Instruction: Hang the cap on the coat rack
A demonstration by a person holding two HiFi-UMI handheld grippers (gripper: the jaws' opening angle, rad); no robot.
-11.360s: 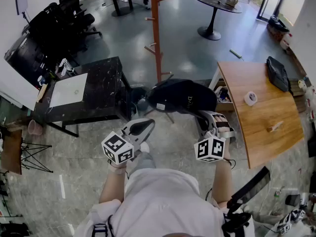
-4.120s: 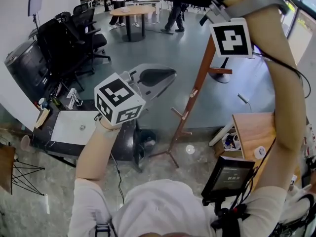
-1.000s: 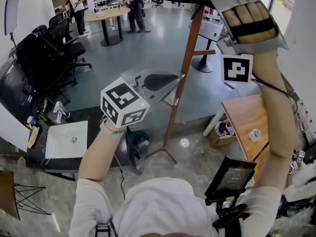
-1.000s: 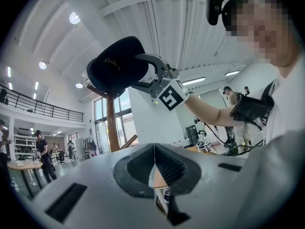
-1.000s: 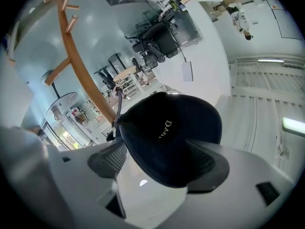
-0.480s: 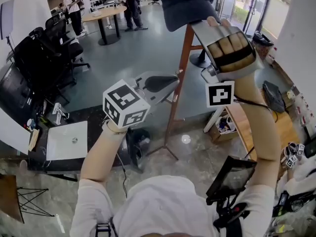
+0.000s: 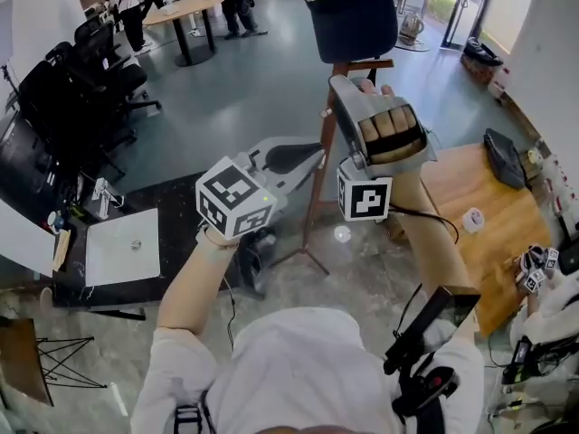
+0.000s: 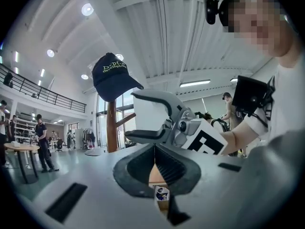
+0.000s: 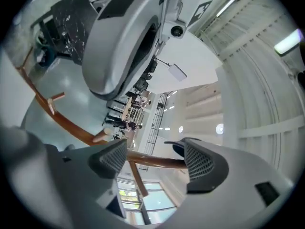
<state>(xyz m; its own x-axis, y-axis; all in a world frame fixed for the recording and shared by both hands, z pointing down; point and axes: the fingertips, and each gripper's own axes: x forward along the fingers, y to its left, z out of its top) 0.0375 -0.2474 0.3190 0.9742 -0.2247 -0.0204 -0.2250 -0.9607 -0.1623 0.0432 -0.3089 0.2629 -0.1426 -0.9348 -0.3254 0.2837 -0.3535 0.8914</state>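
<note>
Cap (image 7: 348,12), crown cut off by the head view's top edge, sits atop the coat rack (image 7: 312,215), hiding the pole's tip; right gripper (image 9: 155,156) just below, its 2 jaws spread, empty; left gripper (image 8: 155,168) jaws pressed together.

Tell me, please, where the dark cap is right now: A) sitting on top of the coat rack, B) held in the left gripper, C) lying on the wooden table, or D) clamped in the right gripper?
A: the cap sits over the top of the coat rack, while the right gripper is below it with its jaws apart and gripping nothing.
</note>
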